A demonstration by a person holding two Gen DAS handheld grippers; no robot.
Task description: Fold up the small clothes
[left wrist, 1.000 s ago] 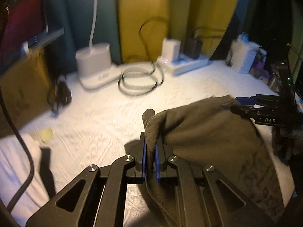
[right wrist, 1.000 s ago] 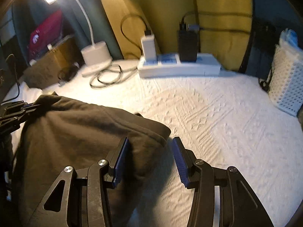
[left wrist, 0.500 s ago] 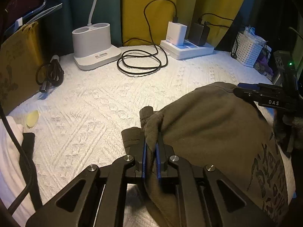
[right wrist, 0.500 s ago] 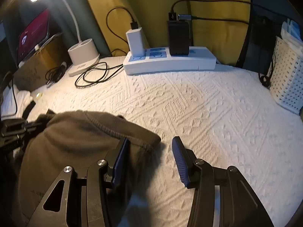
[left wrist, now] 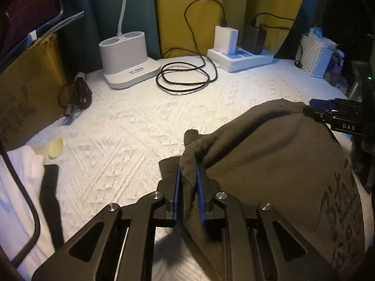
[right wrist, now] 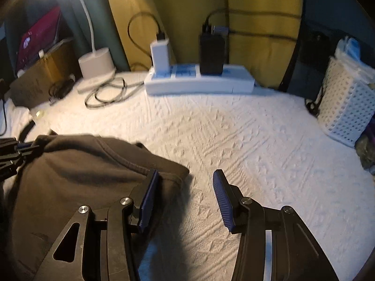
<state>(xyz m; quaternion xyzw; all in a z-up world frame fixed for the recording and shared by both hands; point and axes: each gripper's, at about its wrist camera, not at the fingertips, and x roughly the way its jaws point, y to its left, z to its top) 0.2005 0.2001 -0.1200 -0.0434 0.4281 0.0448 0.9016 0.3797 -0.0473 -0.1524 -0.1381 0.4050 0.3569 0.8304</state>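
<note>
While the left gripper [left wrist: 188,175] eases its jaws apart, a dark garment [left wrist: 269,164] fold still between the pads, less pinched than a second ago, right gripper [right wrist: 185,187] unchanged, spread wide, left pad beside the hem, white quilted cover [right wrist: 234,128] beyond, power strip [right wrist: 199,82] farthest.

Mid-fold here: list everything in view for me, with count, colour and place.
garment: 1, dark olive, near right of bedspread
bedspread: 1, white, under everything
lamp base: 1, white, back left
power strip: 1, white, back centre
chargers: 2, white and black, on strip
coiled cable: 1, black, beside lamp base
basket: 1, white, far right
left gripper: black, jaws opening, garment edge between
right gripper: black, open beside garment
</note>
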